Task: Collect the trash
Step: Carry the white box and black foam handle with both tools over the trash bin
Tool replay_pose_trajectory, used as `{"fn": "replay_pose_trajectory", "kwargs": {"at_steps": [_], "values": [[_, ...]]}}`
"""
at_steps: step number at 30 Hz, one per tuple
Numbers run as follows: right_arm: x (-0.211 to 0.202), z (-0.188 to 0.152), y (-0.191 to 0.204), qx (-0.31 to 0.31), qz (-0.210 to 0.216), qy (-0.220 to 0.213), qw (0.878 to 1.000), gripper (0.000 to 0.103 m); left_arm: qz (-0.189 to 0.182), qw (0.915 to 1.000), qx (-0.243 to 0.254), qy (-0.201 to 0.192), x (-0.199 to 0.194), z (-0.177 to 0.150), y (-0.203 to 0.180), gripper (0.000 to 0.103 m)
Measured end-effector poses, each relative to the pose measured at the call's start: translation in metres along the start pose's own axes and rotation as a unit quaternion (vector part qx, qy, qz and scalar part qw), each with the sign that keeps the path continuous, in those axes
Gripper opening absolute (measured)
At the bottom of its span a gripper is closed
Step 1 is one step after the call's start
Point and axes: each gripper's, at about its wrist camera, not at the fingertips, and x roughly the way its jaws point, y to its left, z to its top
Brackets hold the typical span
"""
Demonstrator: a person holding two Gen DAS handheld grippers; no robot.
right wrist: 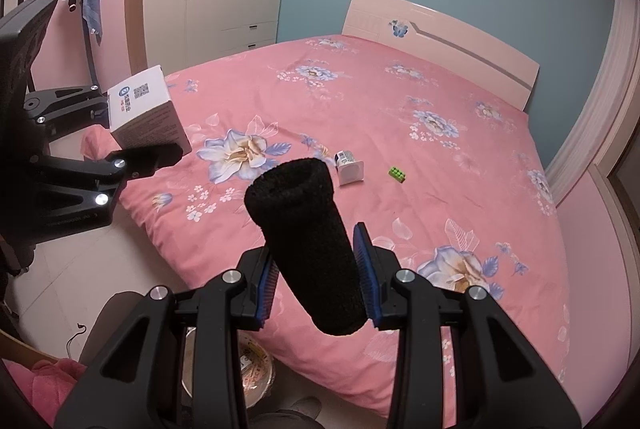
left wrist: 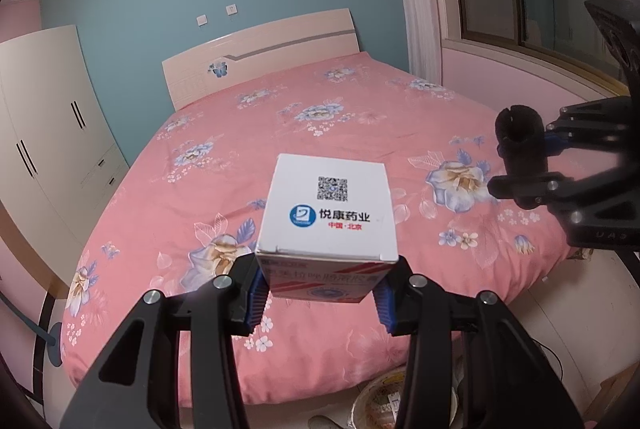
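Looking along my left tongs point(left wrist: 320, 293), I have a white medicine box point(left wrist: 326, 207) clamped between the blue pads point(left wrist: 258, 295), the jaws closed only as far as the width of the box lets them; its top face, with a QR code and a blue logo, points away from me and its red-striped side faces down toward the pads. Beyond it lies the bed point(left wrist: 224, 149) with its pink flowered cover, the pale headboard point(left wrist: 260, 49) at the far end against the blue wall and a cream wardrobe point(left wrist: 52, 109) at the left. At the right edge my right tongs point(left wrist: 520, 161) reach in, closed on a black foam tube point(left wrist: 520, 139). Near the bottom, on the floor just beside the bed, a round bin point(left wrist: 384, 401) shows between the arms of the tongs. From the right wrist, that foam tube point(right wrist: 308, 253) stands tilted between the pads point(right wrist: 364, 269), gripped at its lower half with its open end away from me. At the left, my left tongs point(right wrist: 120, 133) hold the box point(right wrist: 146, 109) over the near left corner of the bed point(right wrist: 400, 109). Farther out on the cover lie a small white carton point(right wrist: 350, 167) and, to its right and apart from it, a green block point(right wrist: 397, 174). The bin point(right wrist: 256, 369) sits on the floor below the tongs.
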Motion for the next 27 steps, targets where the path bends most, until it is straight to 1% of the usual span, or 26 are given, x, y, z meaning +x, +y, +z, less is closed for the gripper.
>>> {"fn": "replay_pose_trajectory", "kwargs": {"at_steps": [13, 20, 27], "values": [[0.024, -0.031, 0.018, 0.001, 0.017, 0.037, 0.999, 0.037, -0.009, 0.9988, 0.006, 0.048, 0.025, -0.044, -0.01, 0.046], [0.045, -0.055, 0.031, 0.004, 0.031, 0.067, 0.997, 0.037, -0.016, 0.9961, 0.017, 0.085, 0.045, -0.075, -0.019, 0.046], [0.067, -0.076, 0.045, 0.004, 0.045, 0.096, 0.994, 0.037, -0.028, 0.9924, 0.014, 0.119, 0.062, -0.105, -0.026, 0.046]]}}
